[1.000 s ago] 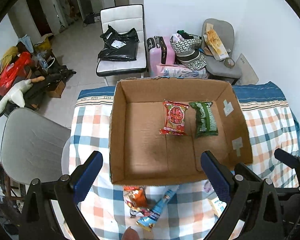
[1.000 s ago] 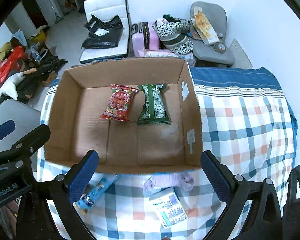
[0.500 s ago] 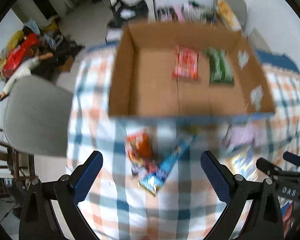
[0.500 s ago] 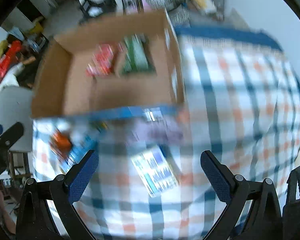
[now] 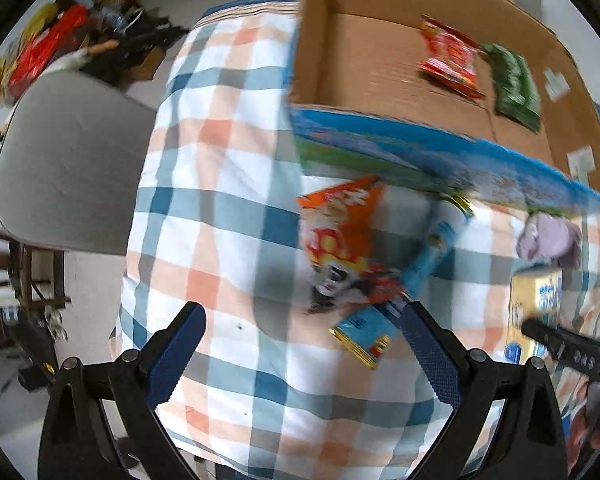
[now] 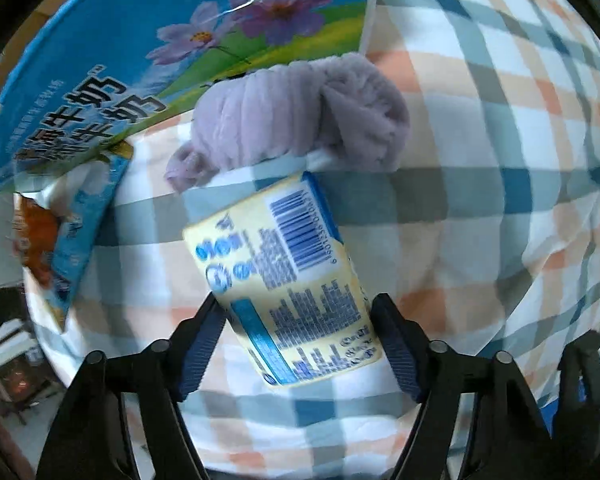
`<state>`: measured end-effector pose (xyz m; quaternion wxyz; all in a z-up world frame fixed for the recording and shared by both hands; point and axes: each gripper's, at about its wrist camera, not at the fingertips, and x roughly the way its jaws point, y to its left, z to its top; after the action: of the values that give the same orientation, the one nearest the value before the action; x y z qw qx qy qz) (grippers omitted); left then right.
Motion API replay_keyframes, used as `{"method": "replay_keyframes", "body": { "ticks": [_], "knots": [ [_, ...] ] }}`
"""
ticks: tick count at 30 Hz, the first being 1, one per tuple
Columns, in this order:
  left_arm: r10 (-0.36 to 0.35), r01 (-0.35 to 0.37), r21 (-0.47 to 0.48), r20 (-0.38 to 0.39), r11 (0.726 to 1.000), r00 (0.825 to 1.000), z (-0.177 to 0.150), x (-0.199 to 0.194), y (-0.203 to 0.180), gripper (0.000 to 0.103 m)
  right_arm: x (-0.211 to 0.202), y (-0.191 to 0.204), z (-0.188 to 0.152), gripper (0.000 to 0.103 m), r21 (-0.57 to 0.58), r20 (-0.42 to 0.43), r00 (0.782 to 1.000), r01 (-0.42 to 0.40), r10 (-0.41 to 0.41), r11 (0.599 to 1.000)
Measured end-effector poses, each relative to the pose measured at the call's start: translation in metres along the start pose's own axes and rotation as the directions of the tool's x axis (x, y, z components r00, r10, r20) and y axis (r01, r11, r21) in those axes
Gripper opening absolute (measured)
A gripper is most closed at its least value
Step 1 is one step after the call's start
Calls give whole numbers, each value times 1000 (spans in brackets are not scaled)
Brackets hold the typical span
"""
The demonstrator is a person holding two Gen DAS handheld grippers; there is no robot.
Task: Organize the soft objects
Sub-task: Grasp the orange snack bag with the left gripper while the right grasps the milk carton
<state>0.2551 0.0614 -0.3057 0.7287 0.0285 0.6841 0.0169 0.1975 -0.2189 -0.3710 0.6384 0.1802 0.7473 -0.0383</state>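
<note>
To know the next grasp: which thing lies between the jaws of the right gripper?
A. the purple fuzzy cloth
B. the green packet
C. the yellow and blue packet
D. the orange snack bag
C: in the right wrist view the yellow and blue packet lies between the jaws of the right gripper, which flank its near end.
</note>
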Motion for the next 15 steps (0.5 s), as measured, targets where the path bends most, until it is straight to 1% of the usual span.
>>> {"method": "replay_keyframes", "body": {
  "ticks": [1,2,7,8,10,11,13,14,15],
  "knots": [
    [-18,18,-10,-10,1000,1000,4,3,3,100,0,-1,0,73,4,-10,1000,-17,17,1000],
    [-30,30,-22,-27,999,999,9,8,6,100,1,-1,-1,73,5,-18,1000,-17,18,1000],
    [-65,63,-26,-83,998,994,29,34,1,100,3,7,0,73,6,-17,1000,0,0,1000],
    [-94,90,-38,-100,995,991,33,42,1,100,3,9,2,73,8,-16,1000,-1,1,1000],
    [-114,105,-66,-135,992,984,39,57,2,100,2,12,3,71,9,-14,1000,1,0,1000],
    [-141,128,-87,-155,988,978,41,66,3,100,2,12,1,71,7,-14,1000,4,-4,1000],
    [-168,148,-121,-180,982,969,42,78,6,100,4,11,-1,70,4,-15,1000,8,-8,1000],
    [-190,166,-141,-183,976,965,41,84,8,98,4,11,-4,70,2,-16,1000,9,-9,1000],
    [-197,170,-151,-182,974,964,40,86,9,87,4,11,-6,70,-1,-18,1000,11,-11,1000]
  ]
}}
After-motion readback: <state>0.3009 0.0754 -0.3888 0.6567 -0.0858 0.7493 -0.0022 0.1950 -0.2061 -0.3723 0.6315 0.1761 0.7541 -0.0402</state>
